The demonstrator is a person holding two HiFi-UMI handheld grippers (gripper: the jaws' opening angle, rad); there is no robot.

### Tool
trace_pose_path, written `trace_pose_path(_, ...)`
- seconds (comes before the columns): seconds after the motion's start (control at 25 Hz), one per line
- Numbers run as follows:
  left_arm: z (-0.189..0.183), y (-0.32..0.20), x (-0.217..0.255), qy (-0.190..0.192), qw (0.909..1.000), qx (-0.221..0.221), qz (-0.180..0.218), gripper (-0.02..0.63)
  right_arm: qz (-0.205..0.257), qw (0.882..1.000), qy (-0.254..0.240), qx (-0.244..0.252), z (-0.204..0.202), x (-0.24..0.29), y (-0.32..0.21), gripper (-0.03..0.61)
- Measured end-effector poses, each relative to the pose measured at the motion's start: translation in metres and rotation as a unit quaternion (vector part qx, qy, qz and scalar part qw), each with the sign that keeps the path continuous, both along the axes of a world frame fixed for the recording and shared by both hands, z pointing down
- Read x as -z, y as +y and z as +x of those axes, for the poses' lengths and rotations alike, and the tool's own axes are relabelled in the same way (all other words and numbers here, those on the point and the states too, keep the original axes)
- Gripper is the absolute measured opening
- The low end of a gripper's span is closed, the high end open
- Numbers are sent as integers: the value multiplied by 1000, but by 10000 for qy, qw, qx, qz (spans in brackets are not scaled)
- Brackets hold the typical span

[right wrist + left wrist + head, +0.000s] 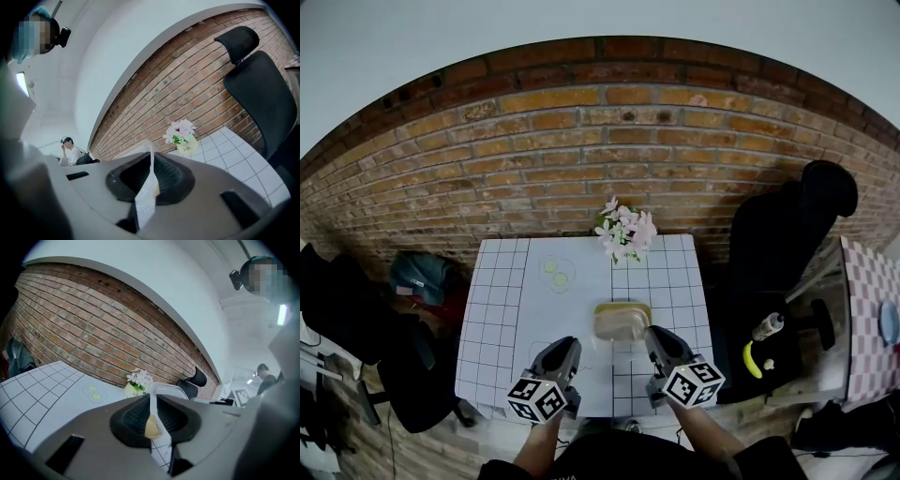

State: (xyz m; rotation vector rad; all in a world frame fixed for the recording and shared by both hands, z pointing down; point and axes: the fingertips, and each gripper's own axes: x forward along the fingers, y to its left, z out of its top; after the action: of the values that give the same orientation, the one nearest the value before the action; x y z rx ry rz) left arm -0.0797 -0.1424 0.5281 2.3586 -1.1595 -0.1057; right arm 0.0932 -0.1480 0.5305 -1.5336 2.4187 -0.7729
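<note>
A clear plastic bag [622,321] with a tan, bread-like lump inside hangs over the near middle of the white grid-patterned table [497,319]. My left gripper [567,347] is shut on the bag's left side. The left gripper view shows a thin plastic edge [153,401] pinched at the left gripper [152,420], with a yellowish bit showing. My right gripper [654,337] is shut on the bag's right side. At the right gripper [150,180] in its own view, a flap of the plastic bag [145,201] hangs down.
A pot of pale pink flowers [623,232] stands at the table's far edge, before the brick wall. A drawing of two green circles [558,273] lies left of centre. At the right are a black office chair [787,234], a banana [751,359], a bottle [767,326] and a checked table [867,319].
</note>
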Motion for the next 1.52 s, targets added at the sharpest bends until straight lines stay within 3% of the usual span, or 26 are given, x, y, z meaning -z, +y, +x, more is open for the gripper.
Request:
trace_pose_path(0.8,-25,54,30,40,9978,515,418,46,312,9983,-92,481,-25,28,43,20)
trace_pose_path(1.52,-29,85,43,175,9956,697,607,44,402,9975,-88,582,-28,33,74,18)
